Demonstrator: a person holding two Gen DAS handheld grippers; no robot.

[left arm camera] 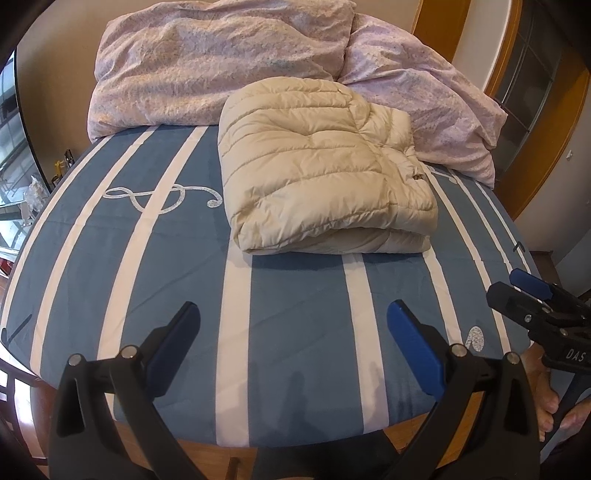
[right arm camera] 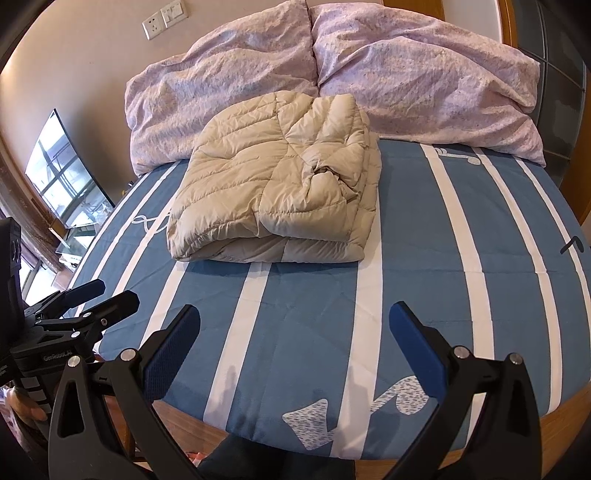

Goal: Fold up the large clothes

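A beige quilted puffer jacket (left arm camera: pixel 321 173) (right arm camera: pixel 277 181) lies folded into a thick rectangle on the blue-and-white striped bed (left arm camera: pixel 295 295) (right arm camera: pixel 314 295), toward its far half. My left gripper (left arm camera: pixel 293 317) hovers over the bed's near edge, well short of the jacket, open with nothing between its blue pads. My right gripper (right arm camera: pixel 295 315) hovers the same way, open and empty. Each gripper also shows in the other's view: the right gripper (left arm camera: pixel 504 283) at the right edge, the left gripper (right arm camera: pixel 118 290) at the left edge.
Rumpled pink bedding (left arm camera: pixel 221 62) (right arm camera: pixel 406 74) is piled along the head of the bed behind the jacket. A wooden bed frame (right arm camera: pixel 554 417) runs under the near edge. A window (right arm camera: pixel 62 173) lies to the left, a wall socket (right arm camera: pixel 157 24) above. A hand (left arm camera: pixel 550 398) holds the right gripper.
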